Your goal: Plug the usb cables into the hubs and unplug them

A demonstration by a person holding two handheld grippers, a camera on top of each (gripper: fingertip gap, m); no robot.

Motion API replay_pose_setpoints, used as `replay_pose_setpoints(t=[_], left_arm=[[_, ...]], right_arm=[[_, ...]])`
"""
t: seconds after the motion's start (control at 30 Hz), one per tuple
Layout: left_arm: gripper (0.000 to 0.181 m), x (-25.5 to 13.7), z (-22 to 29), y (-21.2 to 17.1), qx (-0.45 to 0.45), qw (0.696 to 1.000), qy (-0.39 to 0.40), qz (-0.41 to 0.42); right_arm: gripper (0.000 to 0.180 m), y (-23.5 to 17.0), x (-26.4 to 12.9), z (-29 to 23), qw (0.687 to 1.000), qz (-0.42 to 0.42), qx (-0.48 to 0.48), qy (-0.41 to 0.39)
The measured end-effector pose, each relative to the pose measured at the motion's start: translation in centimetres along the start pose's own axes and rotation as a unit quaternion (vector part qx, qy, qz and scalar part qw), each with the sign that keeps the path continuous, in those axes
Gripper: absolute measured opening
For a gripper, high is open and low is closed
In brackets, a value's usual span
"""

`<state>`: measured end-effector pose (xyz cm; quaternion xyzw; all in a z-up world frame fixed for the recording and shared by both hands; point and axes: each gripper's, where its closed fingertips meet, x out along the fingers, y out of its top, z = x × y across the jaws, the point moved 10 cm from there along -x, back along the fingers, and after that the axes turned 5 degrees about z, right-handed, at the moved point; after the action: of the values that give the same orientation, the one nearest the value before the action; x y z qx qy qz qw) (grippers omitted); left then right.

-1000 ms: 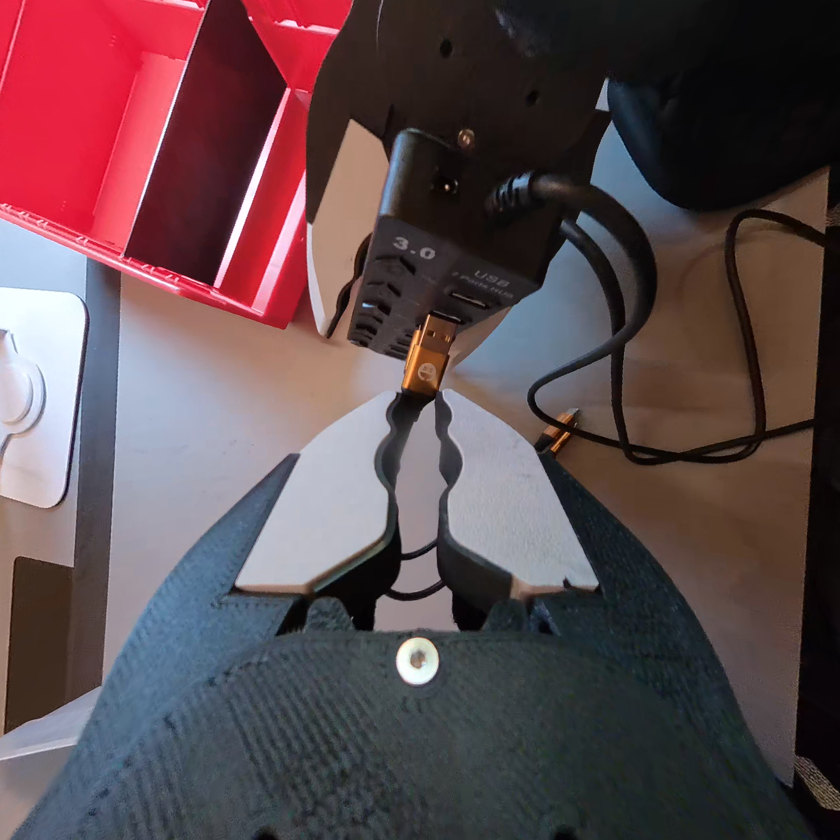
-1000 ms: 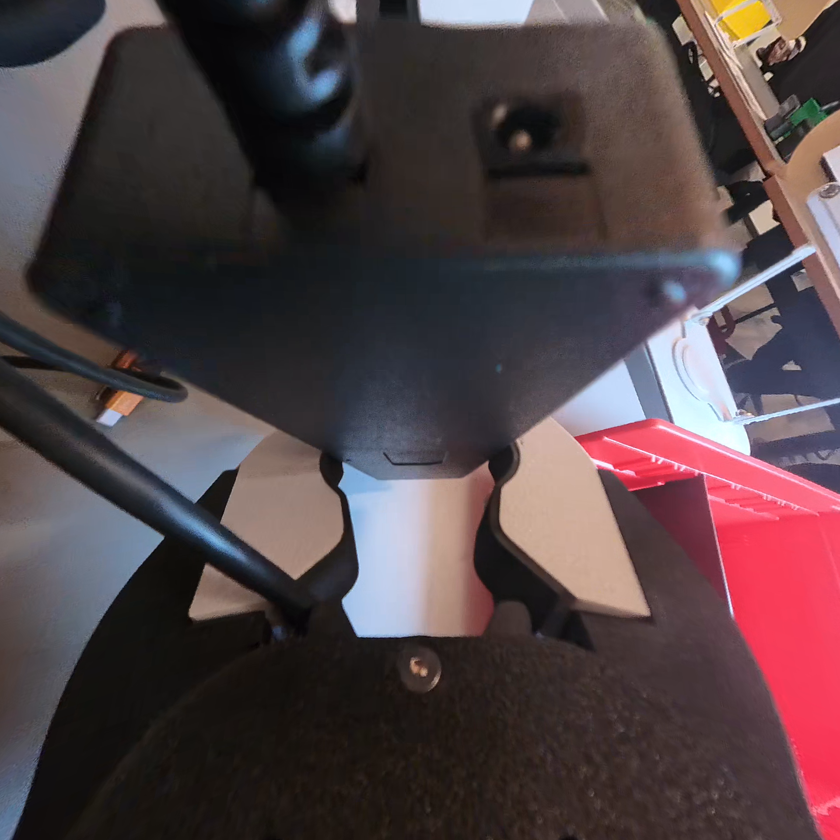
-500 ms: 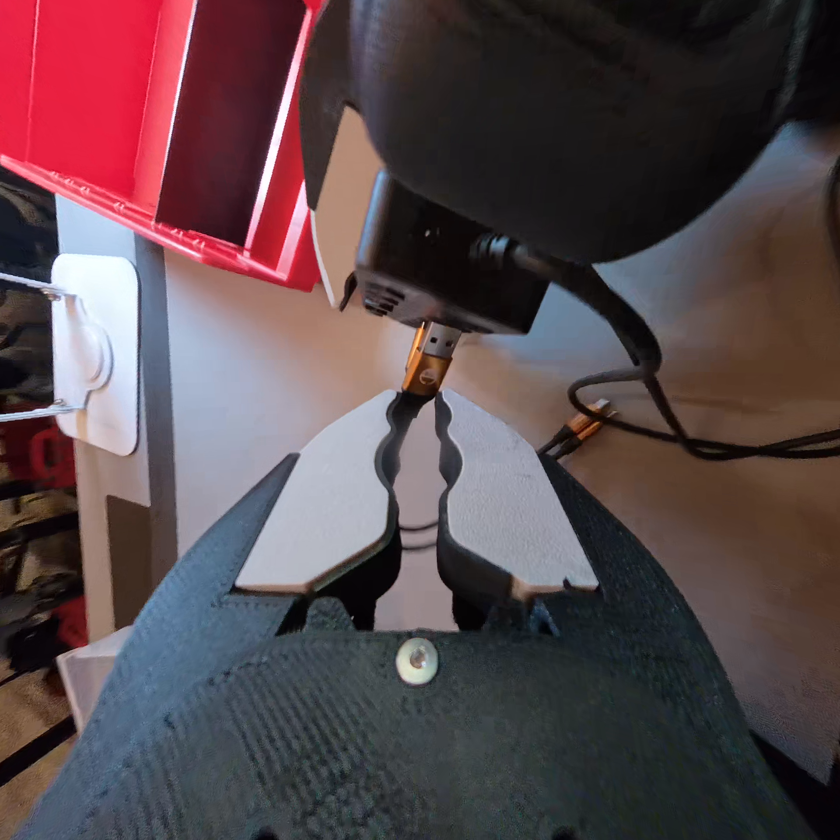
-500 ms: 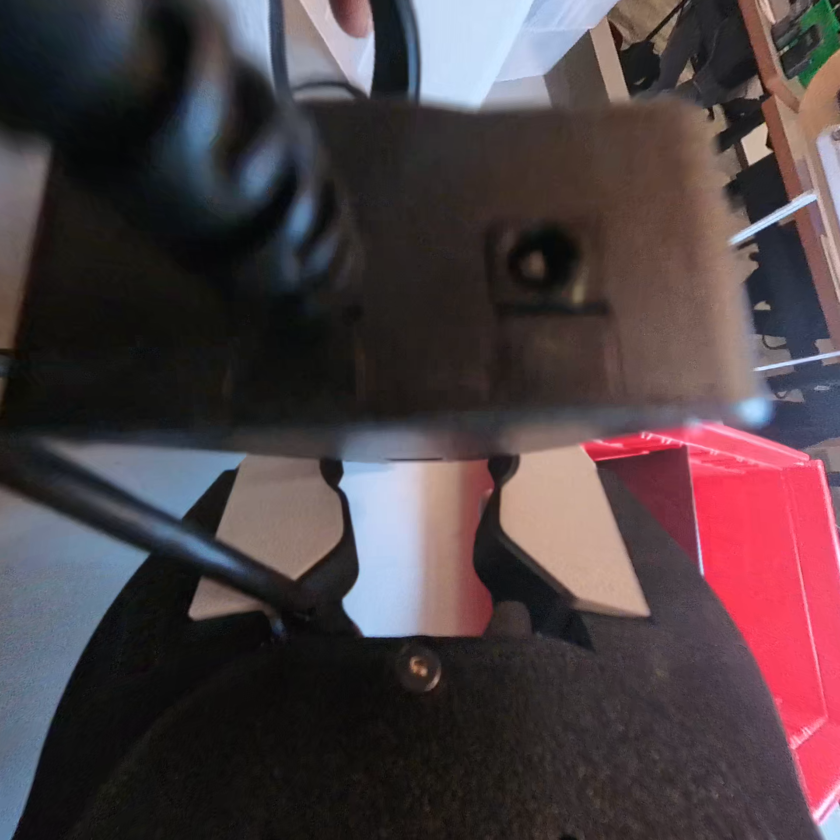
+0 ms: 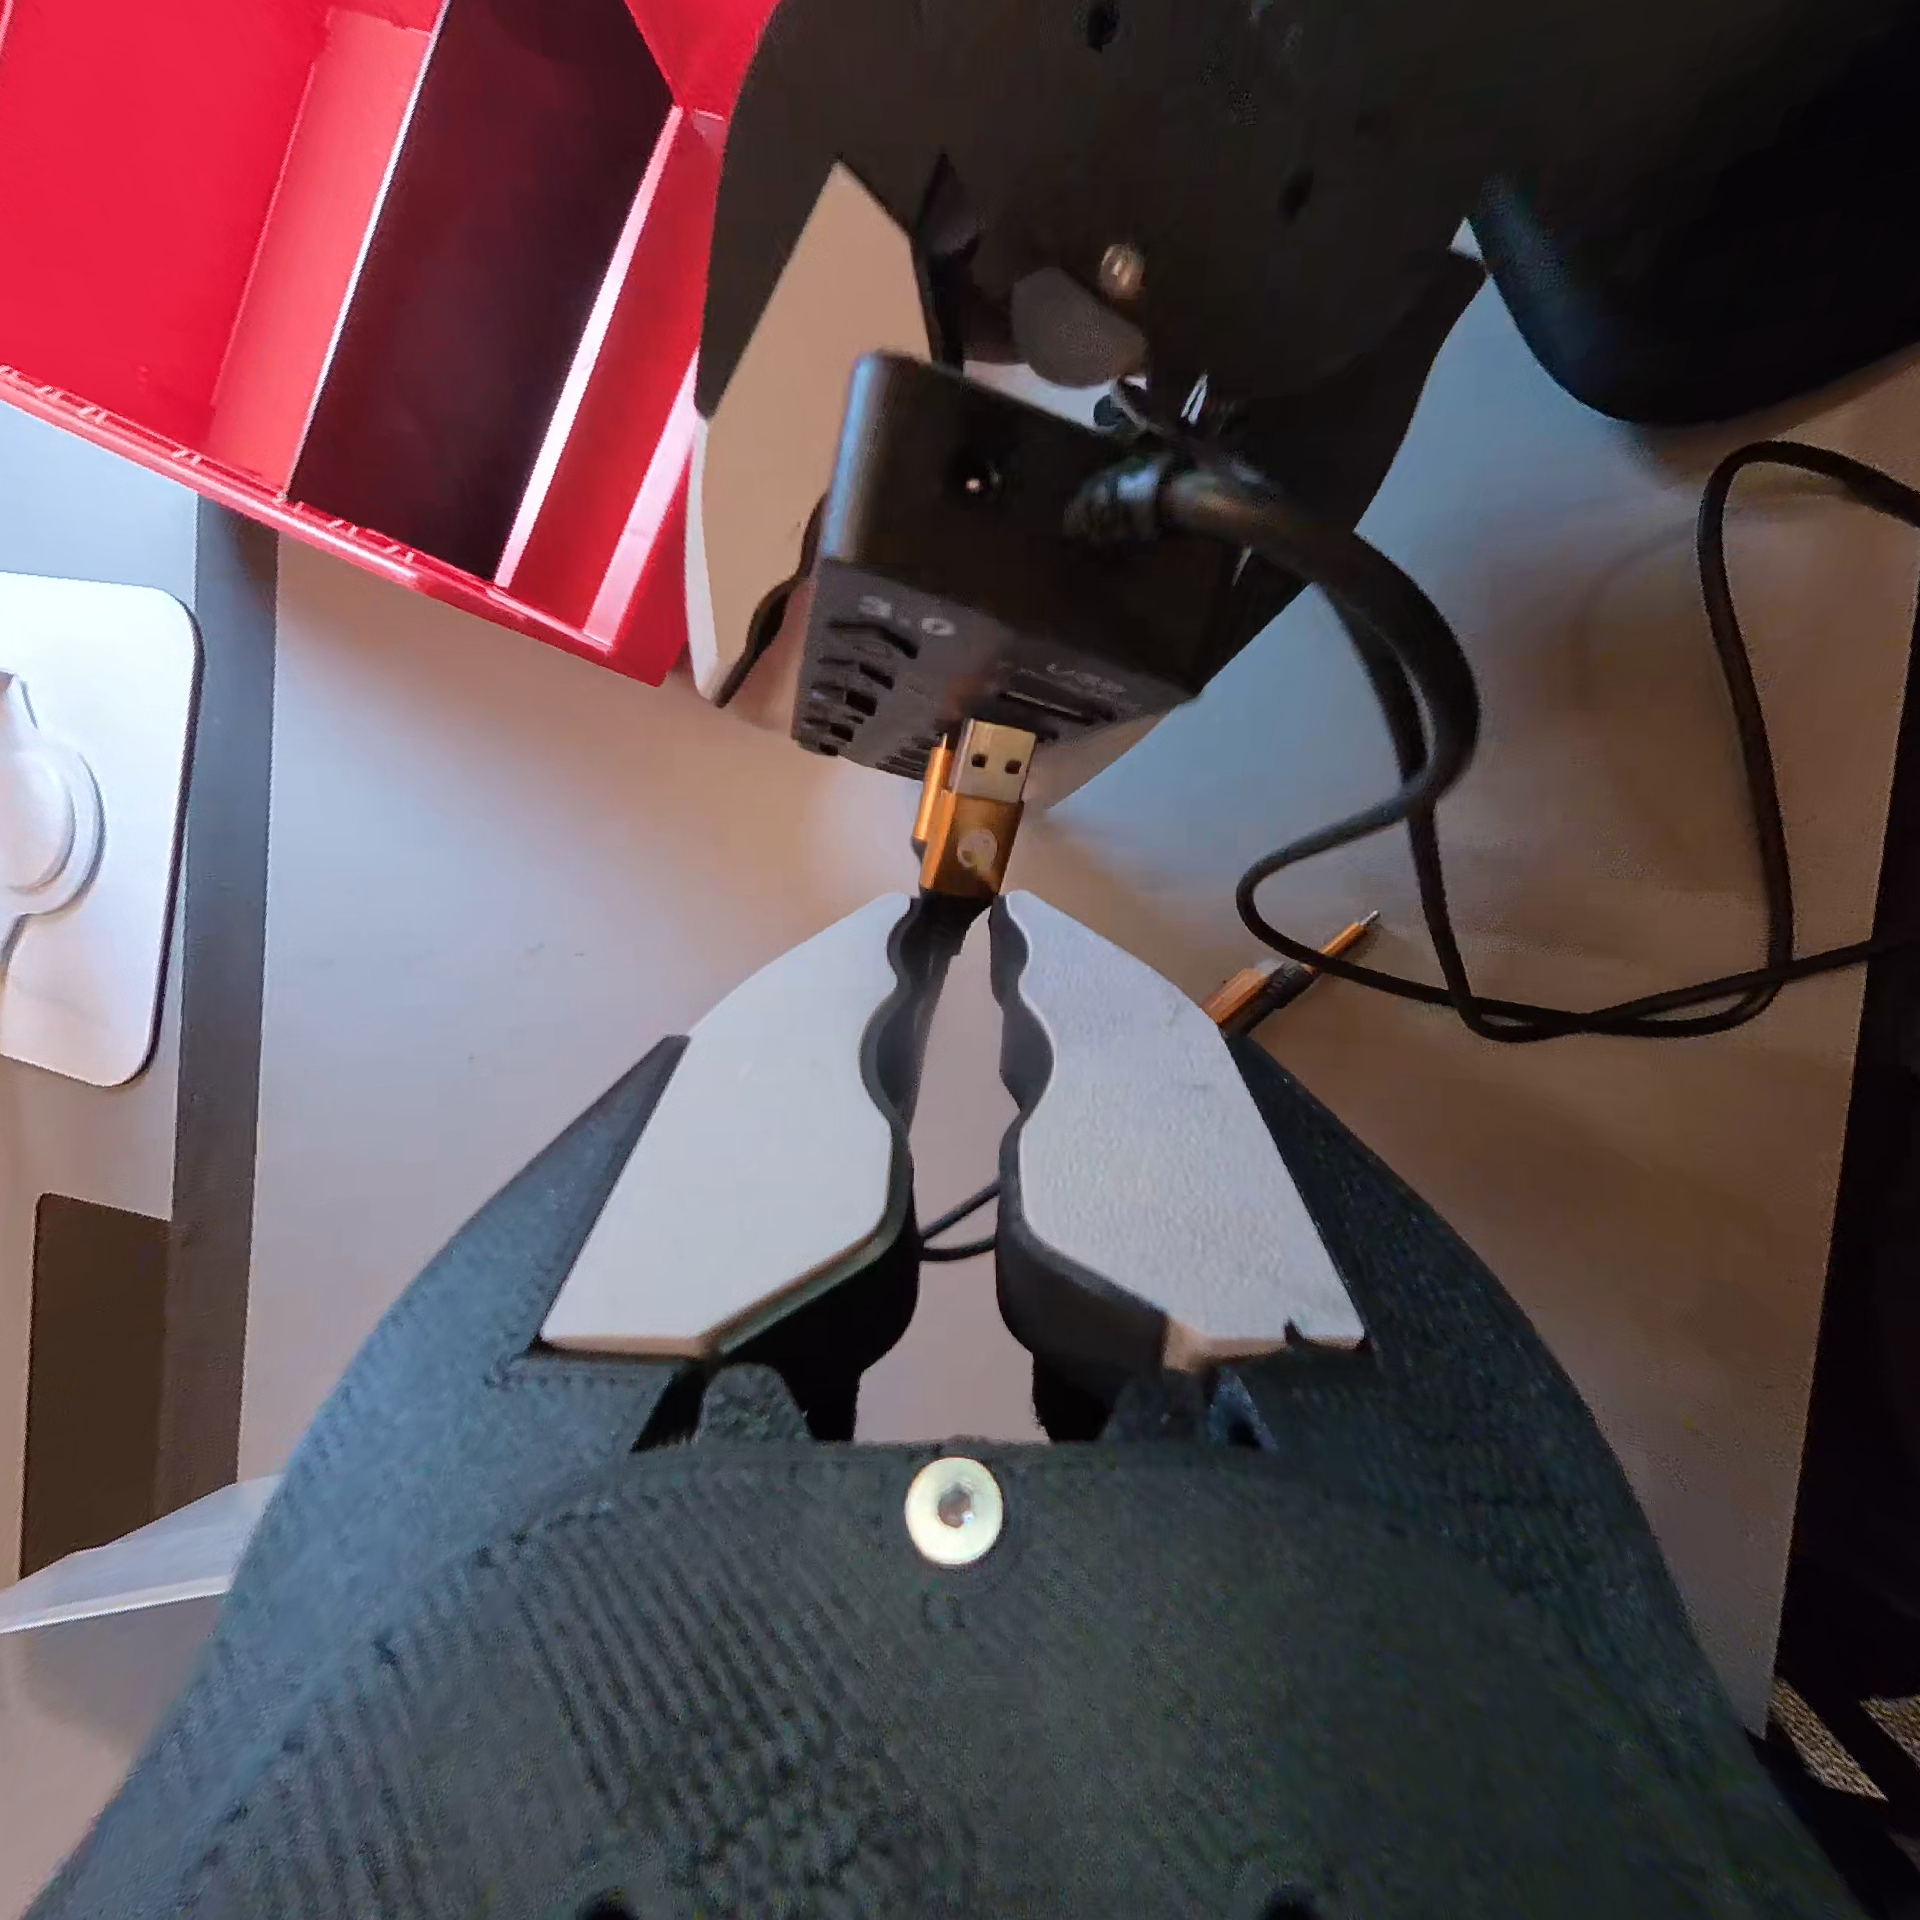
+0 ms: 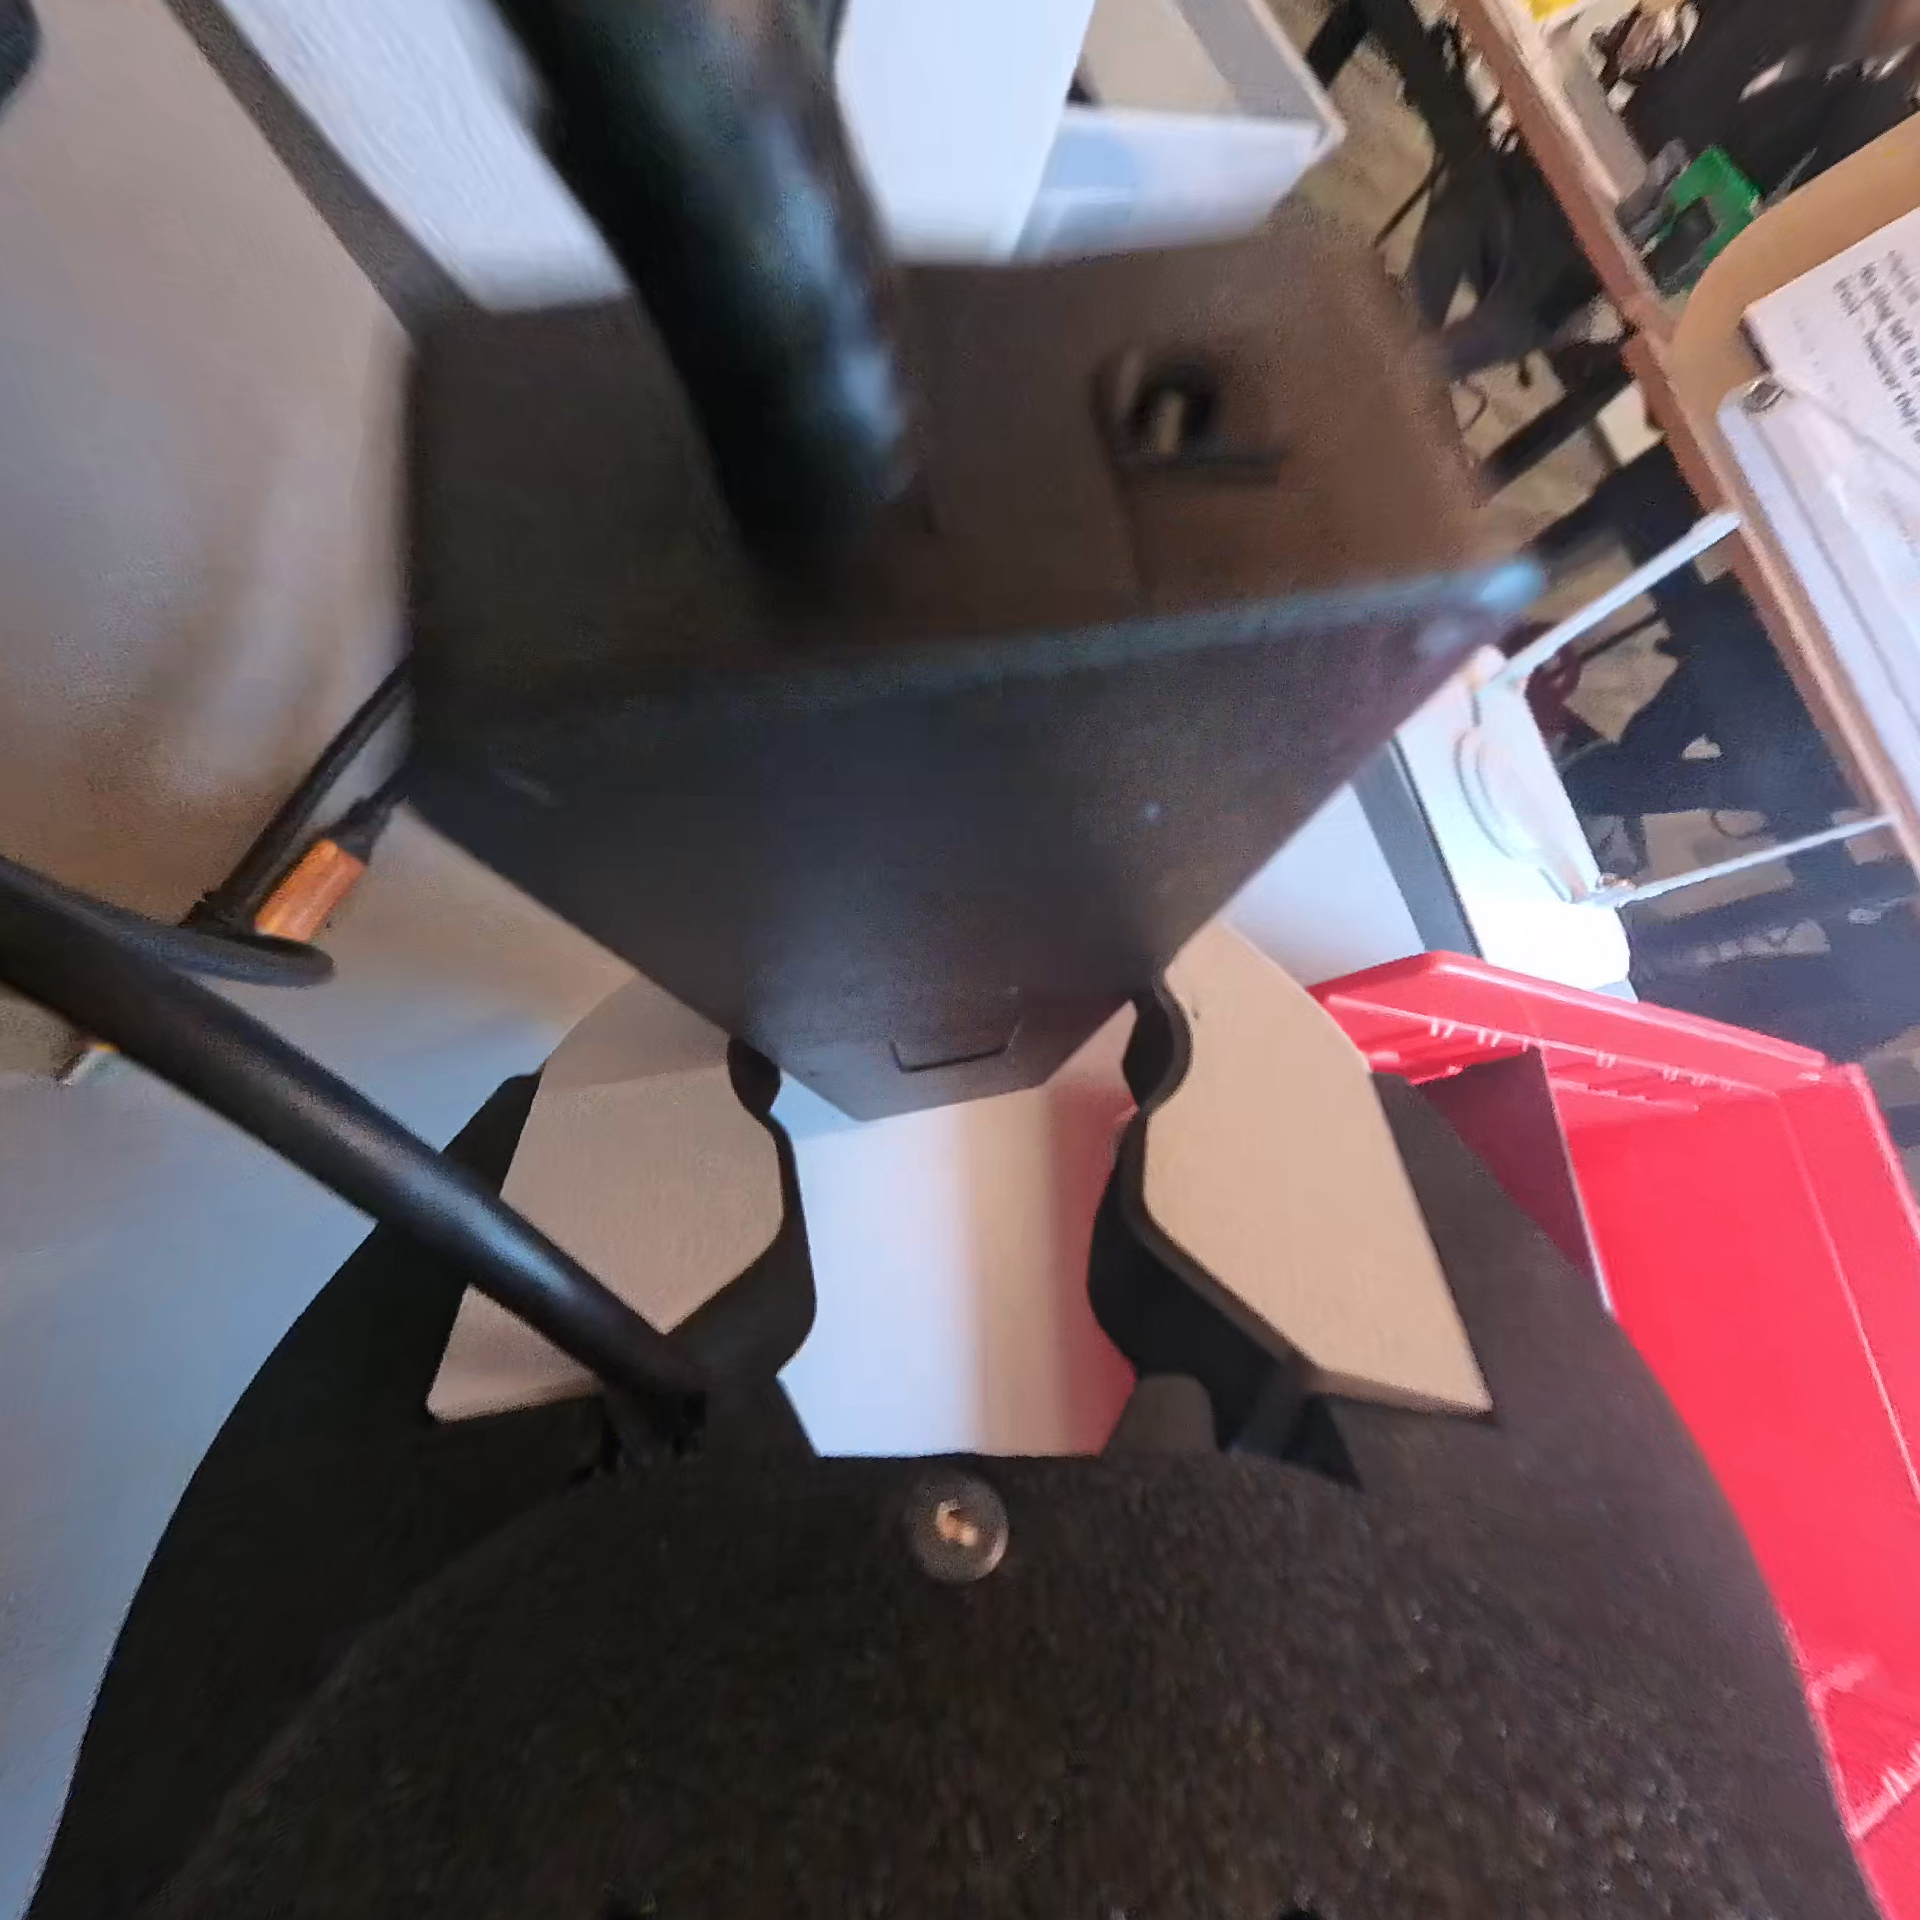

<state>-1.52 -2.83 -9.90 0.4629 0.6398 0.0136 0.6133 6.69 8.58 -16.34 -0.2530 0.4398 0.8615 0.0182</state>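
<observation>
Left hand-held gripper (image 5: 954,914) pinches orange USB plug (image 5: 971,821) beside hub (image 5: 997,582).

The hub (image 6: 935,831) fills the right wrist view in motion blur, hiding the left claw beyond; the red bin (image 5: 312,260) runs past the frame edge.

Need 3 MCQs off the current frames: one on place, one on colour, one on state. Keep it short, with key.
1. Where does the red bin sit in the left wrist view?
A. upper left
B. lower right
C. bottom centre

2. What colour is the shell of the USB plug held by the left gripper?
A. blue
B. orange
C. white

3. What is the state of that plug relative to the USB hub?
A. fully seated in a port
B. out of the port, metal tip exposed
C. lying on the table

Key: 1 A, the bin fills the upper left corner. 2 B, the shell is orange. 3 B, the whole silver tip shows just in front of the hub, which the right gripper clamps.
</observation>
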Motion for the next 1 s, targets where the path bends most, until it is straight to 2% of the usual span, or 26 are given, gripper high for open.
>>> replay_pose_setpoints(t=[0.03,0.2,0.3,0.6,0.73,0.83,0.93,1.0], left_arm=[[0.011,0.1,0.0,-0.1,0.0,1.0,-0.001,-0.002],[0.005,-0.1,0.3,0.2,0.002,1.0,-0.011,0.006],[0.0,-0.1,0.3,-0.1,0.005,1.0,-0.007,-0.008],[0.0,-0.2,-0.8,-1.2,-0.003,0.999,-0.034,0.012],[0.009,-0.8,-1.6,-2.8,0.01,0.997,-0.06,0.054],[0.01,0.7,-0.3,-3.4,0.018,0.992,-0.111,0.049],[0.013,3.8,0.8,-5.0,0.03,0.995,-0.099,-0.002],[0.015,5.7,0.7,-6.3,0.036,0.997,-0.063,-0.02]], right_arm=[[0.068,0.3,-0.3,0.0,1.0,0.014,0.0,0.0],[0.063,1.1,-1.1,-0.3,0.998,0.044,-0.035,-0.003],[0.063,1.4,-0.9,-0.3,0.999,0.028,-0.041,-0.005],[0.064,1.5,-1.0,-0.3,0.998,0.028,-0.048,-0.029],[0.064,0.9,-1.5,0.4,0.998,0.028,-0.03,-0.043],[0.064,0.5,-1.8,1.2,0.998,0.027,-0.018,-0.053],[0.064,0.0,-2.1,1.6,0.998,0.029,-0.008,-0.055],[0.064,-0.2,-2.1,1.6,0.998,0.03,-0.006,-0.053]])
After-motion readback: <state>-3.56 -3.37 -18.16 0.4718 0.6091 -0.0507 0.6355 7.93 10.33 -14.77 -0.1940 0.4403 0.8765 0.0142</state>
